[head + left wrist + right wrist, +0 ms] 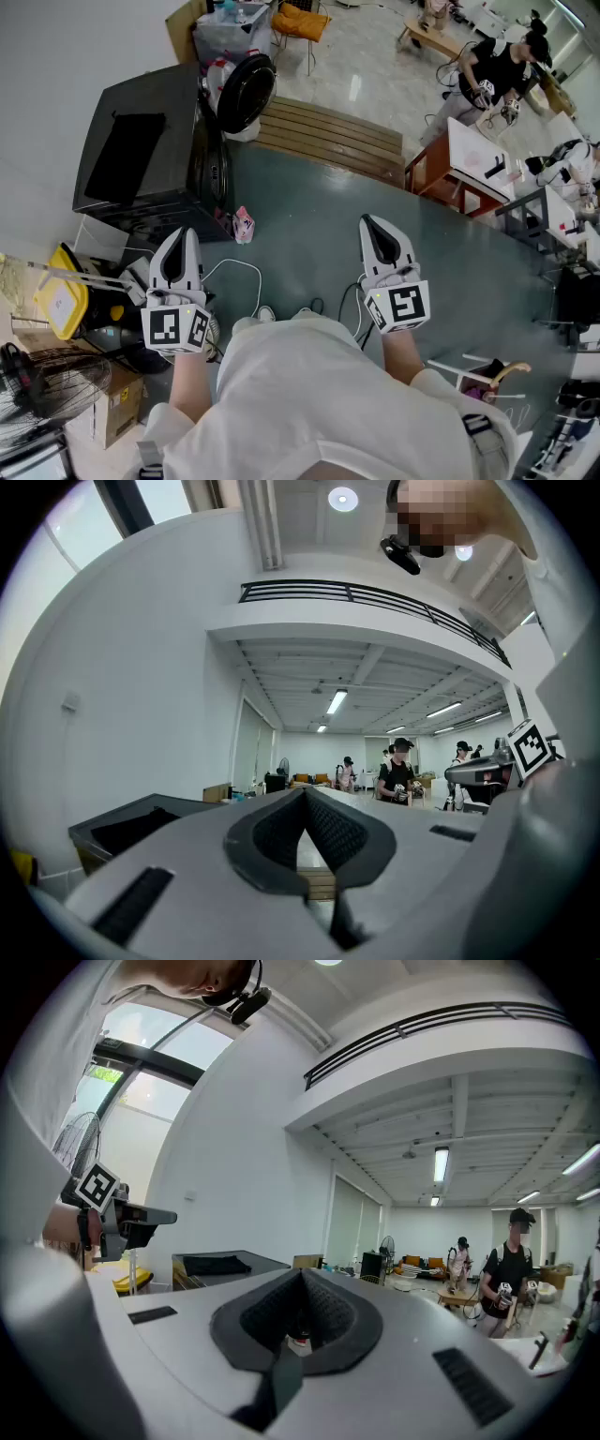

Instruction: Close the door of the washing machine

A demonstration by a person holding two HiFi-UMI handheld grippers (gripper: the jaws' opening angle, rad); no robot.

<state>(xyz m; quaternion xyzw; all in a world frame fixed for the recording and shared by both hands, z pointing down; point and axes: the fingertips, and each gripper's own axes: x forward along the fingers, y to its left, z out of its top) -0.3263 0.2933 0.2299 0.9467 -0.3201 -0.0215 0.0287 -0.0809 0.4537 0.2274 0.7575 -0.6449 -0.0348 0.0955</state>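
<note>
The washing machine [141, 141] is a dark grey box at the upper left of the head view, and its round door [246, 91] stands swung open at its far right corner. My left gripper [183, 232] is held level over the floor, short of the machine's near side, jaws together with nothing in them. My right gripper [368, 221] is level too, further right over the green floor, shut and empty. In the left gripper view the left gripper [305, 794] shows its pads meeting, with the machine's top [141, 819] at left. The right gripper [302, 1274] sees the machine [220, 1266] at left.
A slatted wooden platform [328, 136] lies beyond the door. A small pink carton [243, 225] and white cables [246, 274] are on the floor by the machine. A yellow bin [61, 302] and a fan [47, 380] stand at left. Tables [441, 173] and a person [497, 70] are at right.
</note>
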